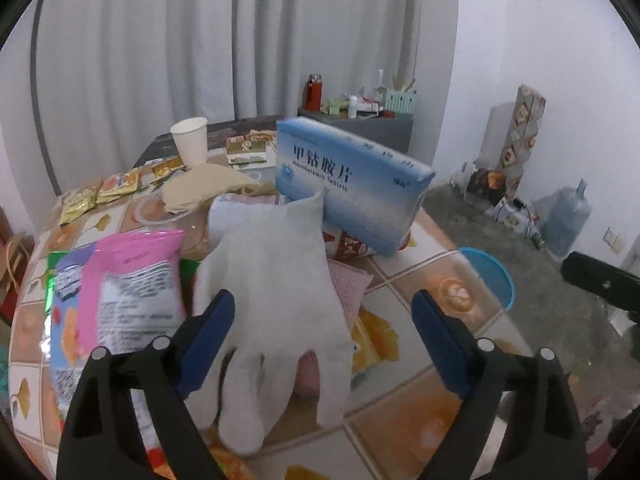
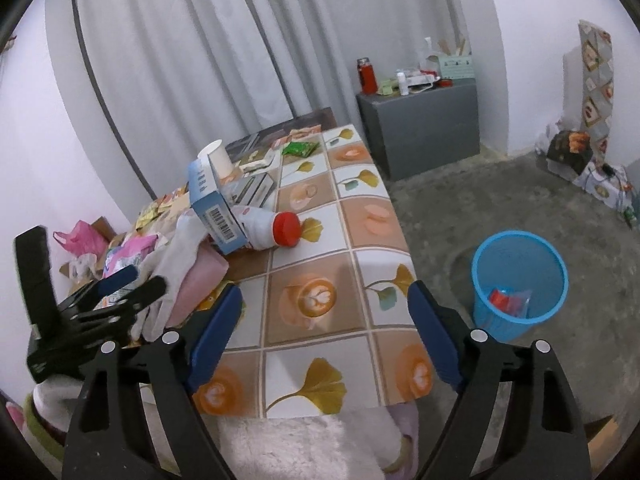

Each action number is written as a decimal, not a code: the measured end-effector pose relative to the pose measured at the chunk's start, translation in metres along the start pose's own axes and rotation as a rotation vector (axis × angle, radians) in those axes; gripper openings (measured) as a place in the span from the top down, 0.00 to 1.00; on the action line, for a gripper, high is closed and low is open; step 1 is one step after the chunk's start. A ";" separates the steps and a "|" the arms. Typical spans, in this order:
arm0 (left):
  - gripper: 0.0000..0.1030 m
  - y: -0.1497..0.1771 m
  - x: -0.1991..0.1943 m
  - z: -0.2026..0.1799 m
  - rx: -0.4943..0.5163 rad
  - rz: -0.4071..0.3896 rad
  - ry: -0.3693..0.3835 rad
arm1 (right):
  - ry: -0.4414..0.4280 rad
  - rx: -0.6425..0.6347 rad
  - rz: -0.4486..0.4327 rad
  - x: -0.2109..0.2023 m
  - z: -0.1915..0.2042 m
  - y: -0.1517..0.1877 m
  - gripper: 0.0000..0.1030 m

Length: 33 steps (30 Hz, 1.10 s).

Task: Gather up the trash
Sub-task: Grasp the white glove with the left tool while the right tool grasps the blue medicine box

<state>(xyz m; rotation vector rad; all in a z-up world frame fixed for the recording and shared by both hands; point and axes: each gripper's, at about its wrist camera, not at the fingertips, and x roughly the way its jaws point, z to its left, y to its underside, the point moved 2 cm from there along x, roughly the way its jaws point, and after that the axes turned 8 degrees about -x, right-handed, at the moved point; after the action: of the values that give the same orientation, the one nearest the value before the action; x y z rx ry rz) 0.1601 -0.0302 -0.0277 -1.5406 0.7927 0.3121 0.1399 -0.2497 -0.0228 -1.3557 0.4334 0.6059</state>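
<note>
So the left gripper (image 1: 323, 312) has its blue fingers (image 1: 212, 330) spread wide over a white cotton glove (image 1: 276, 280) that lies flat on the tabletop (image 1: 404, 292), one finger right at the glove's edge and the other off to its side over bare tile, nothing pinched. That glove sits on a messy heap near one side edge of the tabletop: a pink snack bag (image 1: 128, 280) just beside it, a pink cloth (image 1: 350, 286) poking out underneath, and a blue medicine box (image 1: 352, 184) tilted up behind it, propped on other stuff. Further back there's a white paper cup (image 1: 191, 138) and some yellow sachets (image 1: 100, 192) toward the far edge. From the right wrist view, the right gripper (image 2: 325, 310) is also wide apart and empty, hanging over the clear patterned part of the tabletop near the opposite side edge. A white bottle with a red cap (image 2: 272, 228) lies on its side next to the blue box. Down on the floor, just off that edge, stands a blue trash bin (image 2: 520, 280) with a bit of red and clear trash already in it.
</note>
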 end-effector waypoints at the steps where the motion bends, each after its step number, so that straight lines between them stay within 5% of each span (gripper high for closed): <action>1: 0.23 -0.001 0.006 0.001 -0.003 0.011 -0.008 | 0.000 0.000 0.000 0.000 0.000 0.000 0.23; 12: 0.41 -0.004 0.041 0.005 0.072 0.037 -0.135 | -0.013 -0.017 0.058 0.025 0.003 0.001 0.26; 25: 0.86 -0.009 0.025 0.028 -0.067 0.022 -0.066 | -0.067 -0.045 0.071 0.039 0.025 -0.013 0.28; 33: 0.91 -0.010 0.015 0.034 -0.132 0.005 -0.020 | -0.193 0.014 0.026 0.045 0.040 -0.057 0.29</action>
<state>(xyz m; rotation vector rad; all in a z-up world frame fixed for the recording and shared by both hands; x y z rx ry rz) 0.1861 -0.0025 -0.0341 -1.6569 0.7733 0.3891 0.2083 -0.2089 0.0004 -1.2665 0.2981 0.7465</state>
